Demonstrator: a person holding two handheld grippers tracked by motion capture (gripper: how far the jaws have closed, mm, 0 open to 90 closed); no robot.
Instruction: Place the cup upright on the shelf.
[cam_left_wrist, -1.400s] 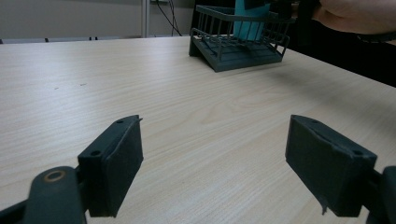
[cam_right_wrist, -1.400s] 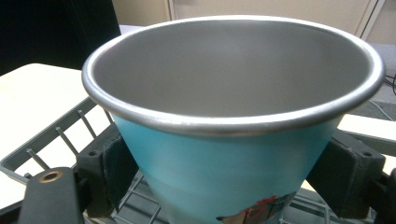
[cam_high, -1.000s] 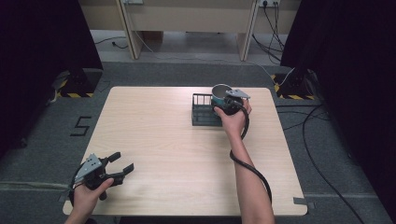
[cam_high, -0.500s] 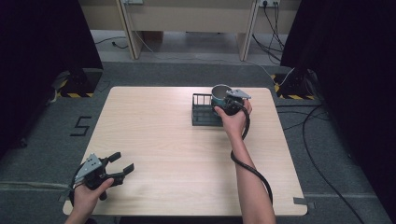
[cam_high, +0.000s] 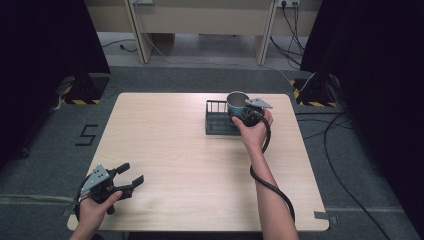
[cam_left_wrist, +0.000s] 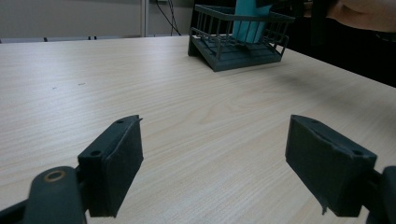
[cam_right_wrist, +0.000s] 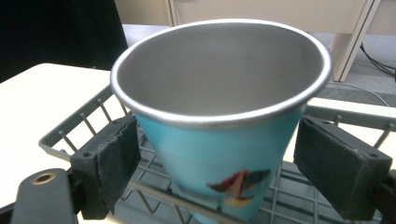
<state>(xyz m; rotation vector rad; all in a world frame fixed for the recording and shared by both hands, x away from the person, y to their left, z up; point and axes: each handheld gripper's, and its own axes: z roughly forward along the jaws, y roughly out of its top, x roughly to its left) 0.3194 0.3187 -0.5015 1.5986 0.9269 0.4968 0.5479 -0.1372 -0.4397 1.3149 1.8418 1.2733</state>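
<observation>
Floor marking "5" (cam_high: 87, 135) (beside table (cam_high: 170, 150)); cup (cam_right_wrist: 219, 135) sticker unreadable

The high view looks forward and down over the whole desk (cam_high: 200, 165). The left gripper view skims low across it toward the far rack (cam_left_wrist: 238, 39); the right gripper view sits close above that same rack (cam_right_wrist: 79, 126).

Your forearms are bare, no sleeves. Your black handheld left gripper (cam_high: 123, 179) and black handheld right gripper (cam_high: 244, 113) each carry a grey three-cornered top plate, flat dark padded jaws, a brass-ringed screw hole, a thick black trailing cable.
</observation>
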